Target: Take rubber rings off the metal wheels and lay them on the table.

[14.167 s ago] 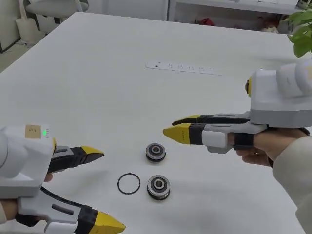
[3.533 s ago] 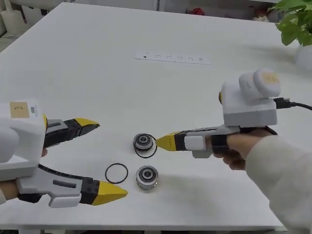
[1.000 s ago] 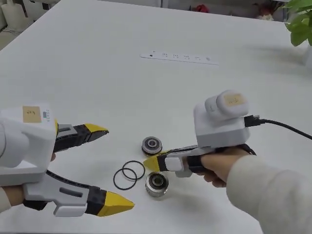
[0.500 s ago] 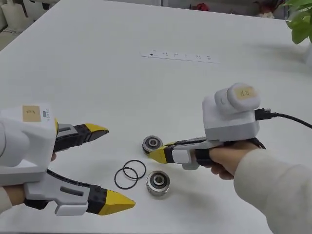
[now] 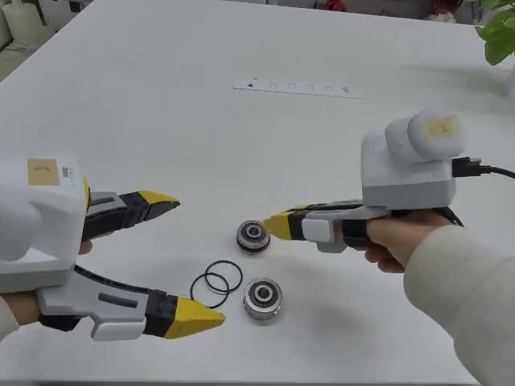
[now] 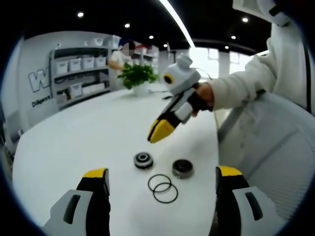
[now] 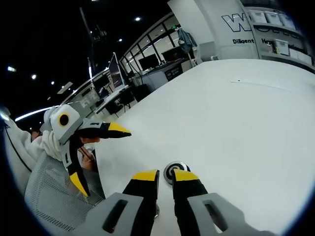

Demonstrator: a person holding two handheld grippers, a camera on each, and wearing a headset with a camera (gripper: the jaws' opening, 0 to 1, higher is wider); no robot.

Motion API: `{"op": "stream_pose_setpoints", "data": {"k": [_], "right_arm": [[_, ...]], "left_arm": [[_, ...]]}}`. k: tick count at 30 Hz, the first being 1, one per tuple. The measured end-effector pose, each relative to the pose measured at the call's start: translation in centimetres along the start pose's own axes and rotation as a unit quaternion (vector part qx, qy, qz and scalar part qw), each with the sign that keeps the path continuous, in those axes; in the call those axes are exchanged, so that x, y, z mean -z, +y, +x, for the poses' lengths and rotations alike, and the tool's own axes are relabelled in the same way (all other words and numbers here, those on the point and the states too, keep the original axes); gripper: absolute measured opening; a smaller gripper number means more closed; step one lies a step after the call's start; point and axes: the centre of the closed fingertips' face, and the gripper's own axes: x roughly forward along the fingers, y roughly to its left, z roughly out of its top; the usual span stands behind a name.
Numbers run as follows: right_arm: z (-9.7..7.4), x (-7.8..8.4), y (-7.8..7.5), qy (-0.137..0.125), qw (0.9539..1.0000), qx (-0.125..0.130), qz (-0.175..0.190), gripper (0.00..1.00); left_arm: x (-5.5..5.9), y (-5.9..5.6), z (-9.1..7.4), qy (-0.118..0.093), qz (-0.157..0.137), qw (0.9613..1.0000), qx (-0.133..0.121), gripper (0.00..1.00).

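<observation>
Two rubber rings (image 5: 216,283) are seen overlapped on the table (image 5: 161,96), lower centre of the head view, beside the metal wheels (image 5: 263,296). Left gripper view: the left gripper (image 6: 162,172) is spread wide (nothing held). Right gripper view: the right gripper (image 7: 165,176) is nearly closed, empty, one wheel (image 7: 175,168) just above its tips.

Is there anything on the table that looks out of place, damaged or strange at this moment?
Nothing looks damaged or spilled. The two thin black rubber rings lie flat on the white table, overlapping each other, beside the two round metal wheels. Only that overlap is slightly untidy.
</observation>
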Motion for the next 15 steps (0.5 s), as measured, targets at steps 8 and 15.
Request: {"op": "stream_pose_setpoints", "data": {"k": [8,15], "right_arm": [[-1.3,-1.4,-1.0,-0.024,0.9996,0.013,-0.004,0.07],[-2.3,-2.2,-1.9,-0.040,0.9989,0.022,-0.004,0.07]], "left_arm": [[-2.7,1.2,-0.6,-0.009,0.023,0.9997,-0.003,0.90],[-4.9,2.0,-0.7,-0.007,0.053,0.9986,0.001,0.89]]}}
